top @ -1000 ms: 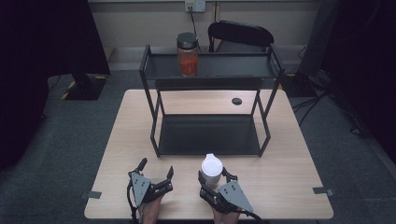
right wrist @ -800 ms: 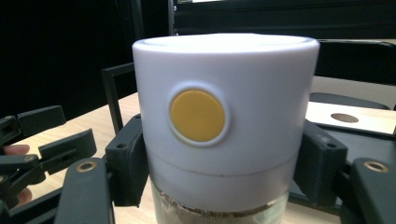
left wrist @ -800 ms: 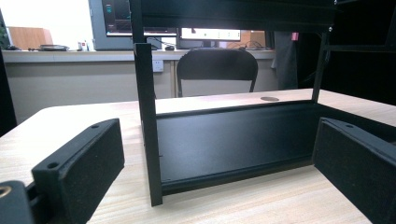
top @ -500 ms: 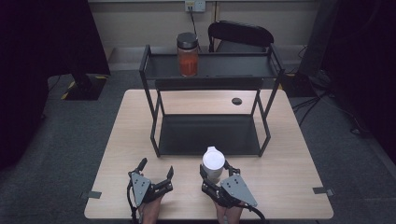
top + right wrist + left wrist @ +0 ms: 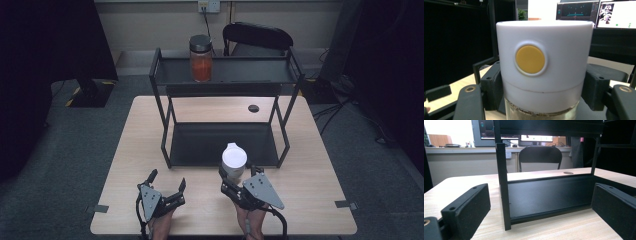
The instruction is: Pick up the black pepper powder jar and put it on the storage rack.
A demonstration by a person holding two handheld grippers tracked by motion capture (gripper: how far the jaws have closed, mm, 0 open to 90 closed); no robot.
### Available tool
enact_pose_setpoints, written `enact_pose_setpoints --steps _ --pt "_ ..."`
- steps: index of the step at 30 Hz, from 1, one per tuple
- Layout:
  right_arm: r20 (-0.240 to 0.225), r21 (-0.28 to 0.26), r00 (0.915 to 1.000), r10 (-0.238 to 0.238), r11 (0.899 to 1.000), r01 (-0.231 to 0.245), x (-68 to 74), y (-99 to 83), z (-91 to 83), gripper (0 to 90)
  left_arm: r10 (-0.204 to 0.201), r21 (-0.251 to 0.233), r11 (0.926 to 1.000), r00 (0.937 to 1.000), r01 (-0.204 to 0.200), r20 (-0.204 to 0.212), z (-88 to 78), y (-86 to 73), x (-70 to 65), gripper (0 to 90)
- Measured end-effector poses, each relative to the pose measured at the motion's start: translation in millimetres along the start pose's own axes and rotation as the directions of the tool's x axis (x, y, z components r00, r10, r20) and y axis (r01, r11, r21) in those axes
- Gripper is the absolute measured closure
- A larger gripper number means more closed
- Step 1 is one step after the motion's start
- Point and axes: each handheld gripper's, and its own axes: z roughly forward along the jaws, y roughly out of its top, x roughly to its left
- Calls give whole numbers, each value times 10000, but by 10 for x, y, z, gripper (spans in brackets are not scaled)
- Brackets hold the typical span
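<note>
two tongs, two jars, one rack, one chair, one tabletop.

right tongs [image 5: 234, 176] sit at the near edge of the tabletop [image 5: 135, 150], just in front of the rack [image 5: 225, 145]. they are clenched on the white-lid jar [image 5: 234, 159], the two black jaws pressing its sides just under the lid. in the right gripper view the jar [image 5: 543, 70] stands upright between the jaws; the lid is white with one round yellow button facing the camera, and a glass body with pale contents shows below the lid's rim. grey three-cornered plate on top of these tongs, one.

left tongs [image 5: 167, 184] rest to the left of the right tongs, well apart from the jar, released with nothing between the jaws. in the left gripper view both black jaws stand wide and the rack's front post and lower shelf lie beyond them.

rack: two shelves, black. upper shelf carries one orange jar [image 5: 201, 58] with a dark lid, near its left end. lower shelf bare. chair [image 5: 257, 36] behind the tabletop.

change from one second ago: the white-lid jar and right tongs sit higher and closer to the rack's front edge; grip unchanged. left tongs unchanged in place. orange jar unchanged.
</note>
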Motion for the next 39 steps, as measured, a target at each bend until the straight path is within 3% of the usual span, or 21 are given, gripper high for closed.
enact_pose_setpoints --steps 22,39 --pt "-53 -565 9998 176 9982 -178 -240 465 161 304 4 3 10000 10000 -4 0 0 1 0 16" --pt "98 -690 9999 58 9976 -51 -369 939 464 306 1 -3 10000 10000 -1 -10 0 -1 -1 16"
